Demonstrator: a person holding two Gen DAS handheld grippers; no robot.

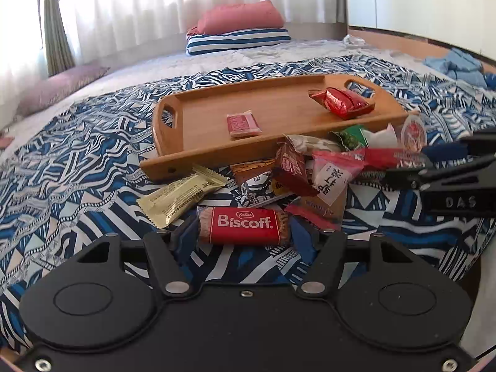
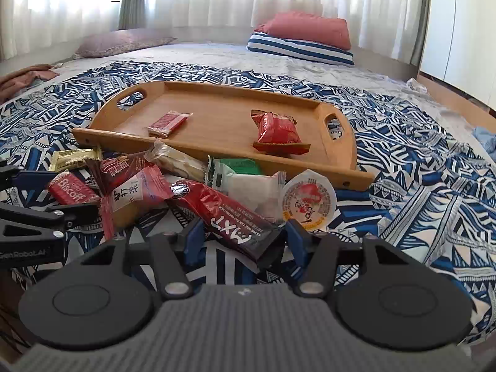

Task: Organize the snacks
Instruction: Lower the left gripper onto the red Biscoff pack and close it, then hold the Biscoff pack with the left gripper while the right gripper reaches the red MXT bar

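Observation:
A pile of wrapped snacks lies on the patterned bedspread in front of a wooden tray (image 1: 198, 158) (image 2: 341, 173). The tray holds a small red flat pack (image 1: 243, 125) (image 2: 167, 123) and a red crinkly packet (image 1: 342, 101) (image 2: 276, 130). My left gripper (image 1: 245, 232) is open with a red Biscoff biscuit (image 1: 245, 225) (image 2: 73, 189) between its fingers, on the bed. My right gripper (image 2: 243, 238) is open around the end of a long dark red bar (image 2: 223, 210). Each gripper shows at the edge of the other's view.
In the pile are a gold wrapper (image 1: 181, 193), a round jelly cup (image 2: 308, 200), a white pack (image 2: 252, 192), a green pack (image 2: 240, 167) and a red-and-tan pack (image 2: 136, 197). Pillows (image 1: 238, 26) lie at the far end of the bed.

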